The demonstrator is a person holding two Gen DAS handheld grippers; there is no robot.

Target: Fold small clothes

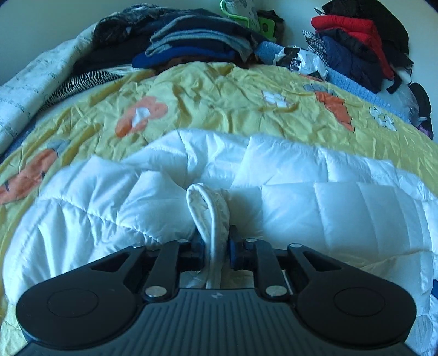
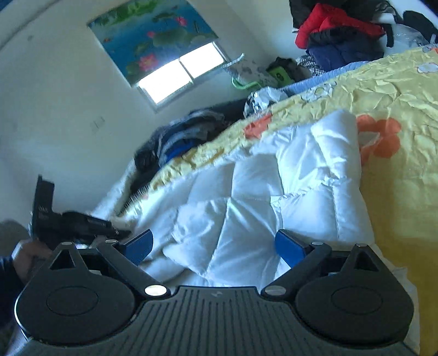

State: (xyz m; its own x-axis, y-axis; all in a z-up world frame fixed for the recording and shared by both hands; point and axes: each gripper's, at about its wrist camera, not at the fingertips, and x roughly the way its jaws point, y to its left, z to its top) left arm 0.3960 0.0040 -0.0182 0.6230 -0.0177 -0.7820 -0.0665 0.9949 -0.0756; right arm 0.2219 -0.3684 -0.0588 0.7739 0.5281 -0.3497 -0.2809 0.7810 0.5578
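Note:
A white quilted puffer garment [image 1: 273, 197] lies spread on a yellow flowered bedspread [image 1: 208, 101]. My left gripper [image 1: 216, 241] is shut on a white edge band [image 1: 209, 210] of the garment, which loops up between the pads. In the right wrist view the same white garment [image 2: 260, 197] lies ahead on the bedspread [image 2: 397, 191]. My right gripper [image 2: 216, 243] is open just above it, blue pads [image 2: 290, 246] wide apart, holding nothing. The left gripper shows as a dark shape at the left [image 2: 71, 221], held by a hand.
A pile of folded dark and striped clothes [image 1: 191, 41] sits at the far side of the bed. A heap of red, navy and black clothes [image 1: 361, 41] is at the far right. A green hanger [image 1: 246, 19] and a window [image 2: 180, 71] are by the wall.

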